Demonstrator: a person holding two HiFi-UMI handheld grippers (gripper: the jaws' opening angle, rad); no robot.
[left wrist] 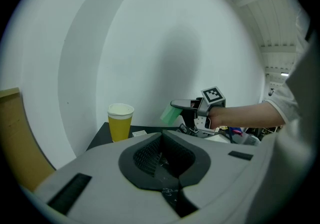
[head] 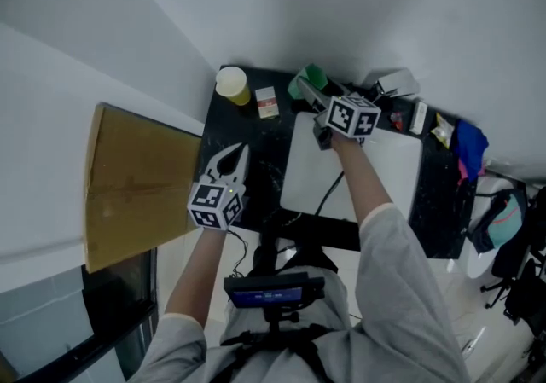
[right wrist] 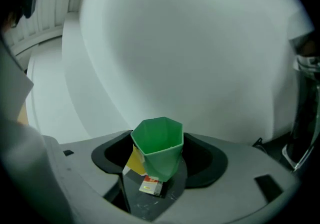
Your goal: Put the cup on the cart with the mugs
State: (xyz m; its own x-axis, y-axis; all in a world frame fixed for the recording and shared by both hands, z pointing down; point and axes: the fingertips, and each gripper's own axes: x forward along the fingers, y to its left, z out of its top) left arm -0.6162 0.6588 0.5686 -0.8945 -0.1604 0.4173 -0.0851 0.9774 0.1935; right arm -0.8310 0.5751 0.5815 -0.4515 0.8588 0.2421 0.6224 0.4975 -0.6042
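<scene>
The green faceted cup (right wrist: 157,150) is clasped in the right gripper (head: 309,95) and held clear above the black table (head: 256,159), presumably ready for carrying. No cart or mugs are seen. The left gripper (left wrist: 160,155) is closed on nothing and held aside near the yellow paper cup (head: 232,84), seemingly to leave room.
</scene>
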